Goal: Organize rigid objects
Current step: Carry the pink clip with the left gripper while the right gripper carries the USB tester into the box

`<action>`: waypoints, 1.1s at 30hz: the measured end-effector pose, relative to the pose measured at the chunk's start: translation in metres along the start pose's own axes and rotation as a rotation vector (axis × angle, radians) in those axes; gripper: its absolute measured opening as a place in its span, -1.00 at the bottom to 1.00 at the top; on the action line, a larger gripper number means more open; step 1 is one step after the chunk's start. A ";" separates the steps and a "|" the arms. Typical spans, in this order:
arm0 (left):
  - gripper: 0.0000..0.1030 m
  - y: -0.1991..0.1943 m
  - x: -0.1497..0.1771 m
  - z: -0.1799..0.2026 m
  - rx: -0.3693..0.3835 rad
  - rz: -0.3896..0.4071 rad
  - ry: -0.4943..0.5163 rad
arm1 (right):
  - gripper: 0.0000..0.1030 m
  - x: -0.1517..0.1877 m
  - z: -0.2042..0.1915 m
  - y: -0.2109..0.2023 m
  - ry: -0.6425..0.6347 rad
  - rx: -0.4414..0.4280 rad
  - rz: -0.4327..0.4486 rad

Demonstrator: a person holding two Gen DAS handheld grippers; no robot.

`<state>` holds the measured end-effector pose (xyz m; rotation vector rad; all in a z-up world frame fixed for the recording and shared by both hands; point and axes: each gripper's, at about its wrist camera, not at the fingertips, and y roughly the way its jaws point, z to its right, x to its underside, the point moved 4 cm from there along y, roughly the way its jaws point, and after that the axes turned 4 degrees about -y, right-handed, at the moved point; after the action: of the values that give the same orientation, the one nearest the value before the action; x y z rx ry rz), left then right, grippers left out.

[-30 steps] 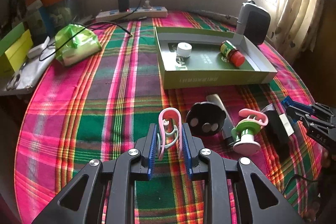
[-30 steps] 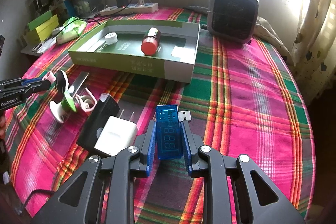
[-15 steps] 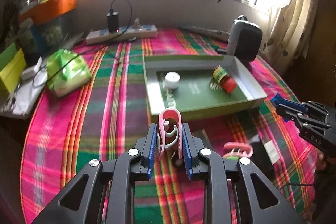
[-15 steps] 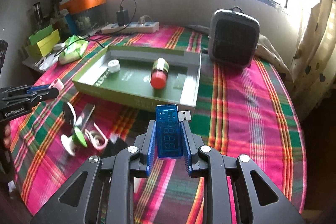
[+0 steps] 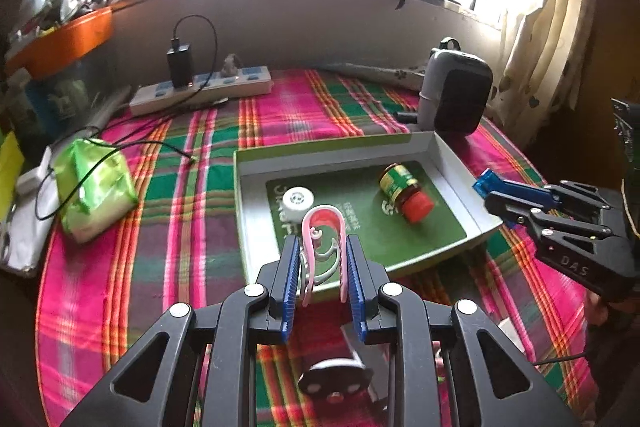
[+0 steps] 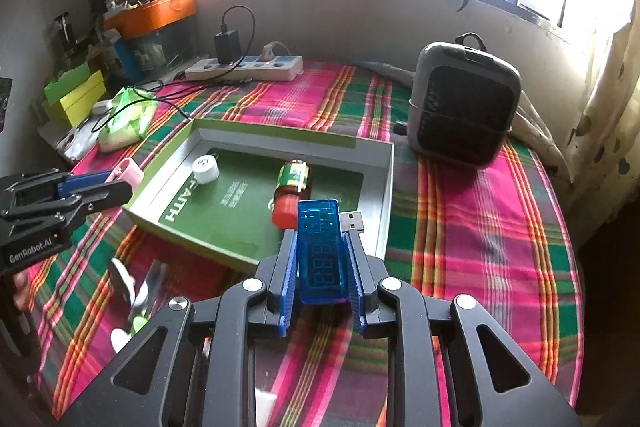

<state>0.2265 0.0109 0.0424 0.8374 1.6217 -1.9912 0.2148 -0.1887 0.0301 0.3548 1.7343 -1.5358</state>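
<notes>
My left gripper is shut on a pink and white plastic clip, held above the near edge of the green tray box. Inside that box lie a white round cap and a small bottle with a red lid. My right gripper is shut on a blue USB meter, hanging over the near right corner of the box. From the right wrist view the left gripper shows at the left with the pink clip. The right gripper enters the left view from the right.
A grey heater stands behind the box at the right. A power strip with a charger lies at the back, a green packet at the left. A black disc and other small items lie on the plaid cloth under my left gripper.
Both grippers have risen and moved forward toward the tray box, each still gripping its object. The loose items on the cloth have slid down under the fingers in both views.
</notes>
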 end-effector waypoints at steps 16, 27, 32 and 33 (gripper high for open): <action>-0.57 0.048 -0.019 0.014 0.027 -0.061 0.011 | -0.52 -0.026 0.012 0.045 -0.006 0.009 -0.059; -0.57 0.073 -0.017 0.011 0.011 -0.104 0.010 | -0.52 -0.031 0.017 0.074 0.000 0.016 -0.104; -0.57 0.079 -0.016 0.007 0.004 -0.114 0.000 | -0.52 -0.031 0.016 0.081 -0.011 0.014 -0.116; -0.57 0.080 -0.015 0.006 0.001 -0.115 0.000 | -0.52 -0.031 0.016 0.082 -0.010 0.006 -0.116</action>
<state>0.2900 -0.0133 -0.0032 0.7607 1.7041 -2.0699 0.2955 -0.1758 -0.0061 0.2532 1.7693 -1.6222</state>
